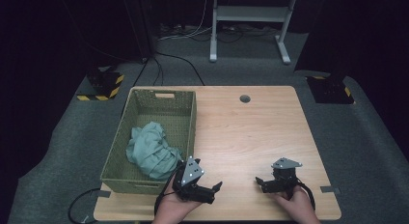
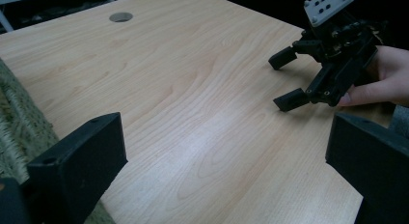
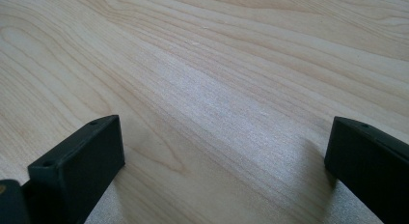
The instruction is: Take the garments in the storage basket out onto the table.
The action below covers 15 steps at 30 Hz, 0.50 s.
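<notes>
A crumpled teal cloth (image 1: 152,150) lies inside a green woven basket (image 1: 185,119) on the left part of the wooden table (image 1: 251,132). My left gripper (image 1: 215,190) is held near the table's front edge, just right of the basket's near corner. It is open and points right with bare wood between its jaws (image 2: 224,156). My right gripper (image 1: 261,185) sits low at the front right, open and pointing left toward the other one. In the left gripper view the right gripper (image 2: 287,79) shows with a hand (image 2: 381,84) behind it. Bare tabletop lies between the right gripper's (image 3: 224,151) jaws.
A round cable hole (image 1: 245,98) sits near the table's far edge. The basket wall (image 2: 14,132) is close on the left gripper's left side. Grey carpet surrounds the table, with a white stand (image 1: 251,21) and cables beyond it.
</notes>
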Motion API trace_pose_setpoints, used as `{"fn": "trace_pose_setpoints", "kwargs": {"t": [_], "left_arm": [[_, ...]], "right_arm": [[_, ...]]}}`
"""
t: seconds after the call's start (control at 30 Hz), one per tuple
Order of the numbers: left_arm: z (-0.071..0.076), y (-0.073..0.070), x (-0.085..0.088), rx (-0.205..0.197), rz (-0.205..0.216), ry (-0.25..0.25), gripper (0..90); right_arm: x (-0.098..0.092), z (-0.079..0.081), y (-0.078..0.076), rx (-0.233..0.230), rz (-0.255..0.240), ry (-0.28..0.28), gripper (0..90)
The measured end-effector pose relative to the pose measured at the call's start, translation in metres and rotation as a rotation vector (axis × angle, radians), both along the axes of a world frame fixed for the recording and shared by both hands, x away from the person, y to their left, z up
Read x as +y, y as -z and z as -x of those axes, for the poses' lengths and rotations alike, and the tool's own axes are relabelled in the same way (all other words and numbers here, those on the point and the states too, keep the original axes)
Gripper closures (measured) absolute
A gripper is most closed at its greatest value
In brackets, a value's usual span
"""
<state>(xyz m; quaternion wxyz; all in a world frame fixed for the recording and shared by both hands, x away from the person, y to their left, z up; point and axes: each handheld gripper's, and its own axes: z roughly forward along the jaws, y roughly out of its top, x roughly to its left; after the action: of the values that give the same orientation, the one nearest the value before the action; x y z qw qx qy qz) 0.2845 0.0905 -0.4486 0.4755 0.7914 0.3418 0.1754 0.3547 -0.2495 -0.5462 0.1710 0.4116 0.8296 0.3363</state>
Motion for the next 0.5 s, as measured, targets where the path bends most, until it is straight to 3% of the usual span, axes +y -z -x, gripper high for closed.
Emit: {"fn": "trace_pose_setpoints", "kwargs": {"t": [0.5], "left_arm": [[-0.003,-0.008,0.025,-0.025,0.014,-0.067,0.7]], "right_arm": [[0.000,0.000,0.000,0.000,0.000,0.000,0.0]]}}
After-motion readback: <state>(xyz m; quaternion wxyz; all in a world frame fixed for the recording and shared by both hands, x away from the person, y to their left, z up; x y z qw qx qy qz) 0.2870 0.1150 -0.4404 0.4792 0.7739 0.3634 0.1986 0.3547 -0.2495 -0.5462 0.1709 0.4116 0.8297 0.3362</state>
